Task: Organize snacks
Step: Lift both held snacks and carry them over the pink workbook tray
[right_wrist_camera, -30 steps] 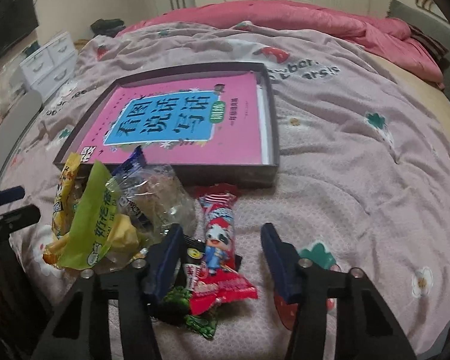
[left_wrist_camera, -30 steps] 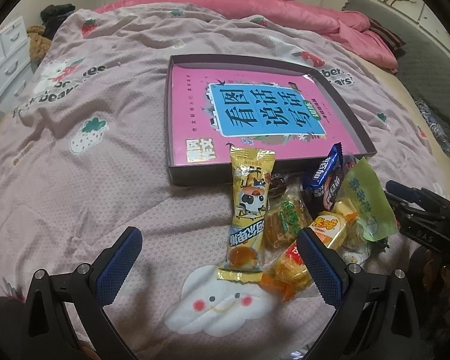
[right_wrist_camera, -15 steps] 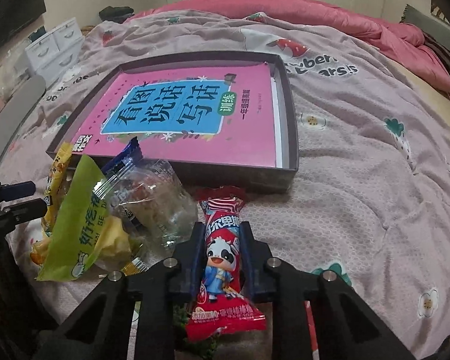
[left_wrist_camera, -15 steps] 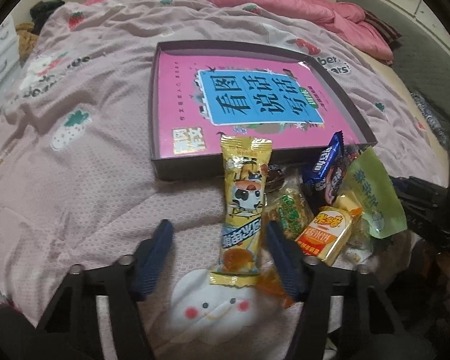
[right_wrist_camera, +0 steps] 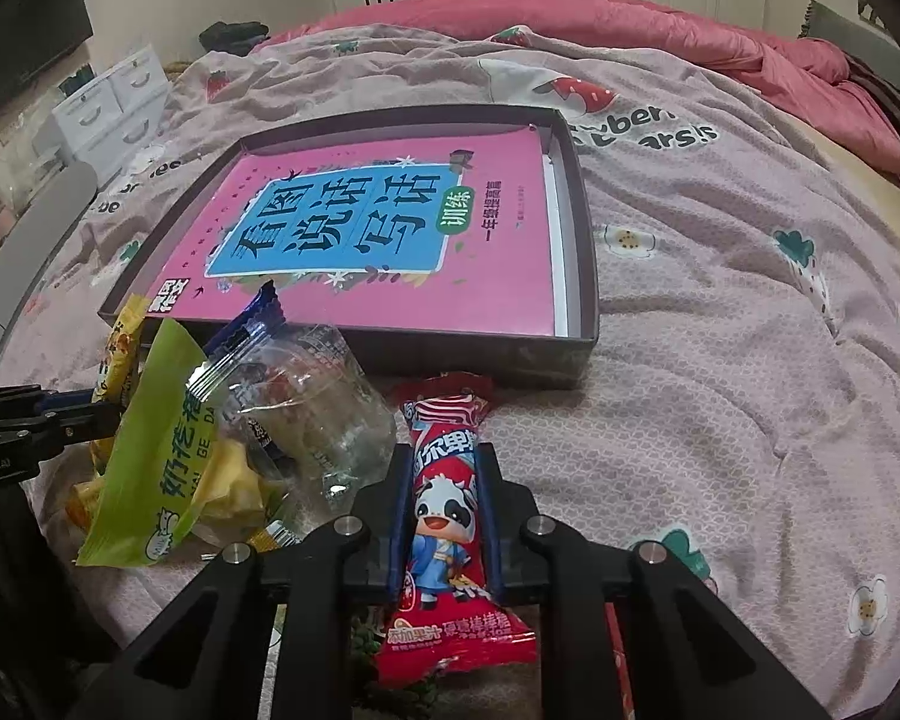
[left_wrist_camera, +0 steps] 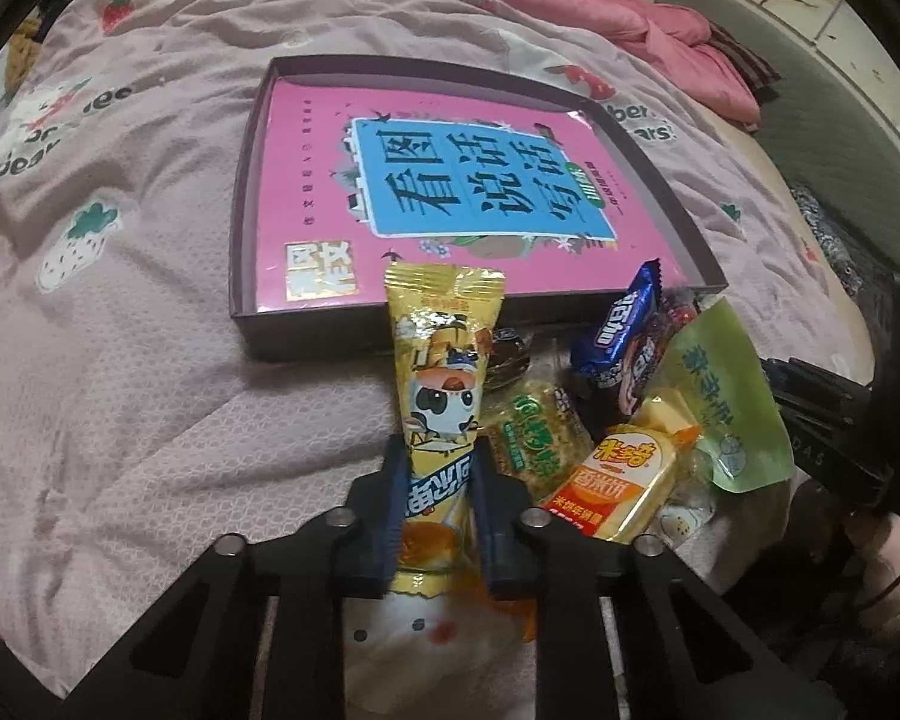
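My left gripper (left_wrist_camera: 438, 456) is shut on a long yellow snack pack with a cow picture (left_wrist_camera: 444, 372), whose far end reaches the near wall of the shallow dark box (left_wrist_camera: 243, 192). A pink book (left_wrist_camera: 450, 192) lies in the box. My right gripper (right_wrist_camera: 441, 468) is shut on a red snack pack with a cow cartoon (right_wrist_camera: 444, 504), just in front of the box (right_wrist_camera: 582, 228). A heap of snacks lies between them: a green pouch (left_wrist_camera: 726, 396), a blue pack (left_wrist_camera: 618, 330), an orange-yellow pack (left_wrist_camera: 618, 480) and a clear wrapped cake (right_wrist_camera: 312, 408).
Everything lies on a bed with a pale pink strawberry-print quilt (left_wrist_camera: 120, 312). A pink duvet (right_wrist_camera: 630, 18) is bunched at the far side. White drawers (right_wrist_camera: 114, 102) stand beyond the bed at the left. The left gripper shows at the left edge of the right wrist view (right_wrist_camera: 30, 420).
Both grippers have closed from wide open: the left on the yellow pack, the right on the red pack. Both cameras have moved slightly closer to the box.
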Demonstrator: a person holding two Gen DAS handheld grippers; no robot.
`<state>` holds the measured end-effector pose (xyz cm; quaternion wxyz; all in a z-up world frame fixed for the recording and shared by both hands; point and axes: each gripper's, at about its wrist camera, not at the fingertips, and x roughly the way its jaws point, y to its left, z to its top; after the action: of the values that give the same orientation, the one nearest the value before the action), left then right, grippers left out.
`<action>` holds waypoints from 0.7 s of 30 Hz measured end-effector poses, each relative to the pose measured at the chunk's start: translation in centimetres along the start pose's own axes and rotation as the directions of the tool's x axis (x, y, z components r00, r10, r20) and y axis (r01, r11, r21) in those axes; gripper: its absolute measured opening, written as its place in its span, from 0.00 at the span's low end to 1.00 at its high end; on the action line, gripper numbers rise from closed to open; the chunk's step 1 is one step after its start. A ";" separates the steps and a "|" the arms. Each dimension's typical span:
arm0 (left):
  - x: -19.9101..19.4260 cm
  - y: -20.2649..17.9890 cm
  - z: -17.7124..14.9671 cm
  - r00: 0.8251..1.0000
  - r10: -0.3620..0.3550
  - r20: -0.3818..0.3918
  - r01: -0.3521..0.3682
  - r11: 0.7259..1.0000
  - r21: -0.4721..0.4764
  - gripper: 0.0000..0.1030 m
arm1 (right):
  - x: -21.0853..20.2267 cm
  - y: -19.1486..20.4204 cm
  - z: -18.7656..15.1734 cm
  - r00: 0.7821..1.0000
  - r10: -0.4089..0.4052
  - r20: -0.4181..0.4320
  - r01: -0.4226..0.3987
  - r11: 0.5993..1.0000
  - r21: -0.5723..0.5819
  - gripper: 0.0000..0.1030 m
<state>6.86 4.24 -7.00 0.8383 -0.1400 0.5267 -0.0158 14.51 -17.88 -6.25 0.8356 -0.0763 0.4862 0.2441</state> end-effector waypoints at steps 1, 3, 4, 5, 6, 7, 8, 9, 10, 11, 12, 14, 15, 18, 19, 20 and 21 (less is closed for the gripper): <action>-0.1 0.0 0.0 1.000 -0.002 0.004 0.002 1.000 0.004 0.15 | -0.1 -0.1 0.0 1.000 0.002 0.005 -0.002 1.000 0.004 0.19; -0.7 -0.1 0.0 1.000 -0.001 0.026 0.001 1.000 0.011 0.13 | -0.5 -0.2 0.0 1.000 0.005 0.020 -0.006 1.000 0.011 0.19; -0.9 0.0 0.0 0.999 -0.004 0.033 0.003 1.000 0.011 0.13 | -0.8 -0.3 0.0 1.000 0.008 0.029 -0.008 1.000 0.015 0.19; -1.2 0.0 0.0 0.999 -0.005 0.042 0.004 1.000 0.013 0.13 | -1.0 -0.4 0.0 0.999 0.012 0.037 -0.013 1.000 0.019 0.19; -1.5 0.0 0.0 0.999 -0.003 0.049 0.003 1.000 0.016 0.13 | -1.2 -0.5 0.0 0.999 0.015 0.044 -0.016 1.000 0.022 0.19; -1.7 0.0 -0.1 0.998 0.001 0.056 -0.002 1.000 0.019 0.13 | -1.4 -0.6 0.0 0.999 0.017 0.051 -0.019 1.000 0.025 0.19; -1.9 0.0 -0.1 0.998 0.002 0.064 -0.003 1.000 0.021 0.13 | -1.7 -0.6 0.0 0.998 0.019 0.058 -0.021 0.999 0.028 0.19; -2.1 0.0 -0.1 0.998 0.001 0.067 -0.003 1.000 0.020 0.13 | -1.8 -0.6 -0.1 0.998 0.022 0.062 -0.024 0.999 0.032 0.19; -2.2 0.1 -0.1 0.998 0.001 0.068 -0.002 1.000 0.018 0.13 | -2.0 -0.7 -0.1 0.998 0.025 0.065 -0.027 0.999 0.036 0.19; -2.4 0.1 -0.1 0.997 0.000 0.074 -0.001 1.000 0.015 0.13 | -2.1 -0.8 -0.1 0.997 0.026 0.070 -0.028 0.999 0.040 0.19; -2.6 0.1 -0.1 0.997 -0.002 0.079 0.001 1.000 0.014 0.13 | -2.3 -0.8 -0.1 0.997 0.026 0.074 -0.029 0.999 0.044 0.19; -3.0 0.2 -0.1 0.996 0.000 0.090 -0.001 1.000 0.012 0.13 | -2.7 -1.0 -0.2 0.996 0.031 0.087 -0.036 0.998 0.050 0.19; -3.2 0.2 -0.1 0.996 0.001 0.094 -0.002 1.000 0.010 0.13 | -2.9 -1.1 -0.2 0.995 0.034 0.098 -0.039 0.998 0.053 0.19; -3.8 0.3 -0.1 0.994 0.003 0.108 -0.003 1.000 0.001 0.13 | -3.5 -1.2 0.0 0.991 0.040 0.125 -0.047 0.997 0.056 0.19; -4.0 0.3 -0.1 0.994 0.007 0.113 -0.007 1.000 0.001 0.13 | -3.7 -1.2 0.0 0.990 0.042 0.134 -0.050 0.997 0.057 0.19; -4.2 0.3 -0.1 0.993 0.010 0.119 -0.011 1.000 0.002 0.13 | -4.0 -1.2 0.0 0.989 0.045 0.143 -0.054 0.997 0.059 0.19; -4.4 0.2 -0.2 0.992 0.012 0.125 -0.012 1.000 0.001 0.13 | -4.1 -1.3 0.1 0.987 0.048 0.152 -0.058 0.996 0.061 0.19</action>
<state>4.75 5.19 -3.30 0.8697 -0.1367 0.4742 -0.0023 13.50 -20.34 -2.84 0.8652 -0.0174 0.4312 0.2555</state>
